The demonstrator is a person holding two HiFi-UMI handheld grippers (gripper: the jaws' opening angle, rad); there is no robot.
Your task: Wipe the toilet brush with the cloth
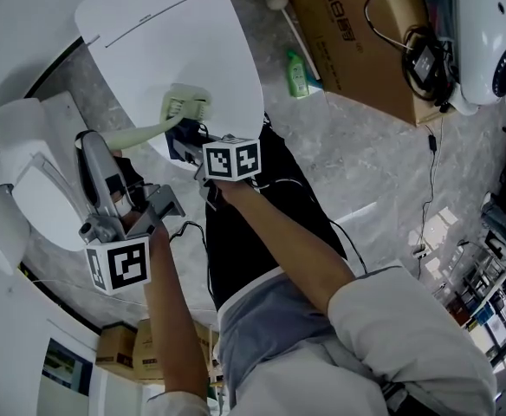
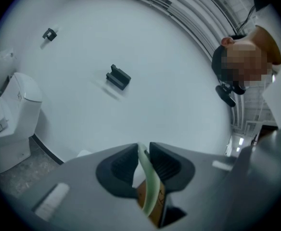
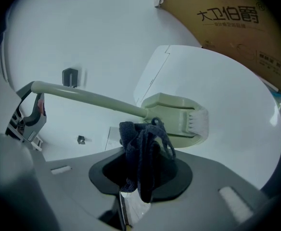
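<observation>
Head view: looking down on a white toilet lid (image 1: 210, 50). Holding the pale green toilet brush (image 1: 186, 104) over that lid, brush head near the middle, handle running down and left into the left gripper (image 1: 93, 150). Gripping a dark cloth (image 1: 184, 141) in the right gripper (image 1: 188, 146), just under the brush head, maybe touching the handle, hard to tell. Past the lid, a green bottle (image 1: 298, 74) on the floor beside a brown box (image 1: 348, 33).

Left gripper view: jaws squeezed tight on the thin green handle (image 2: 147, 177). At the far left, a white toilet (image 2: 10, 114).

Right gripper view: jaws clamped on the dark blue cloth, bunched and sticking up between them. Just past the cloth, the brush head, white bristles pointing right, in front of the lid.
</observation>
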